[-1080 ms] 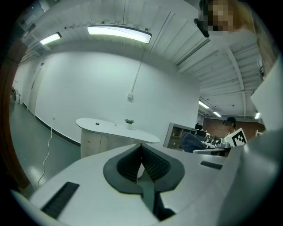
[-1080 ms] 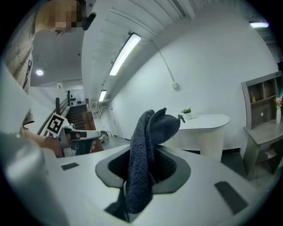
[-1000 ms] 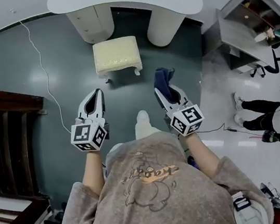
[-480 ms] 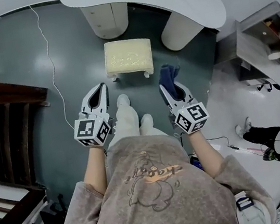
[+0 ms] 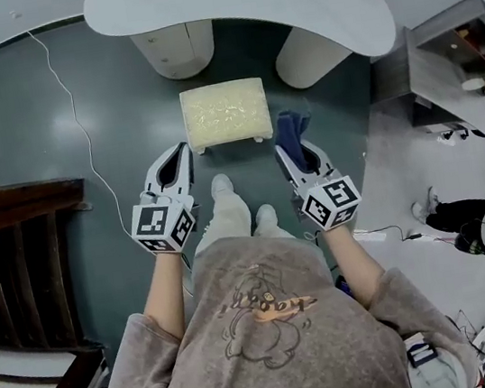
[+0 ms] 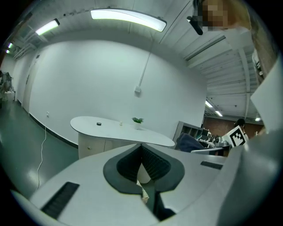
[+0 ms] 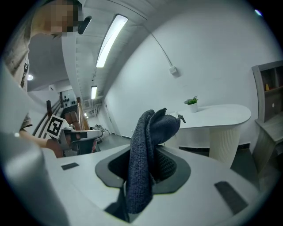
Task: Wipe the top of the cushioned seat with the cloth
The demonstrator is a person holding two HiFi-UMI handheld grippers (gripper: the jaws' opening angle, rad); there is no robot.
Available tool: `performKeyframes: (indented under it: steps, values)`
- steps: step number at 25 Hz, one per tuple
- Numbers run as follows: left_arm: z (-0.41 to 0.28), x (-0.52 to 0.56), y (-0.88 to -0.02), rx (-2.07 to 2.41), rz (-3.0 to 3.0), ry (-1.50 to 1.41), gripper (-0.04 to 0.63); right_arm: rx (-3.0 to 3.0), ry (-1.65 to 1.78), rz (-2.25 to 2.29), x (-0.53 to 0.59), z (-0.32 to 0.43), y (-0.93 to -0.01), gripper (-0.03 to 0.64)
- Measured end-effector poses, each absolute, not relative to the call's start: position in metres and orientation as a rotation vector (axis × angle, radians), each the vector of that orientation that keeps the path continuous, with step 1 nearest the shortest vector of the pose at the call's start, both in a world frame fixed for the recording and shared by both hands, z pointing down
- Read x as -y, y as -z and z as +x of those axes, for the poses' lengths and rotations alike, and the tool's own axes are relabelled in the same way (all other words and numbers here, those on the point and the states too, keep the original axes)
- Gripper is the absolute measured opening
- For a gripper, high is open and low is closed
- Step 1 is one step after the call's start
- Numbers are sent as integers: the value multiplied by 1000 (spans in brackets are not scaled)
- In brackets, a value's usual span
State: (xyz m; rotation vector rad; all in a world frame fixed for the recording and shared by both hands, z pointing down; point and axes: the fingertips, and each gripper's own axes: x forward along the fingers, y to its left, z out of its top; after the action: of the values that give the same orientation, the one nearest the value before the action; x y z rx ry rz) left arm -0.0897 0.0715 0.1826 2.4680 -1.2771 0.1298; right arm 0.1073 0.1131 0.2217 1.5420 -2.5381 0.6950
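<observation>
Far left: dark wooden stair rail (image 5: 17, 270) along the floor's left edge. A thin white cable (image 5: 73, 106) trails over the grey-green floor (image 5: 10, 107) toward the back wall.

Left tongs (image 5: 182, 150): held up off the floor, tips pointing ahead toward the seat's near left corner. In the left gripper view the left tongs (image 6: 141, 148) have their tips met, with nothing between the pads.

Centre: cushioned seat (image 5: 225, 113), with a cream square top and short pale legs. It stands on the floor just in front of the two pedestals of the curved white table (image 5: 239, 2). Its top is bare and nothing touches it. The person's two pale shoes (image 5: 221, 185) are on the floor just short of the seat, between the two tongs.

Right tongs (image 5: 286, 147): level with the left pair, near the seat's right near corner but apart from it. The right gripper view shows the right tongs (image 7: 148, 150) clamped on the cloth (image 7: 143, 167), a dark blue knit. It is bunched upright, with a fold standing above the tips. The cloth (image 5: 289, 126) is clear of the seat.

On the table: a small potted plant (image 7: 191, 103).
</observation>
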Motion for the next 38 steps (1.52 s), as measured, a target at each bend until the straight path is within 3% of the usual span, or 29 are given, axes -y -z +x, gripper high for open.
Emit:
performKeyframes:
  steps: [16, 38]
  values:
    - [-114, 36, -240, 1223, 2446, -173, 9, 2494, -723, 1545, -13, 82, -268, 119]
    - [-120, 103, -380, 1314, 2354, -167, 9, 2533, -782, 1204, 87, 23, -428, 120]
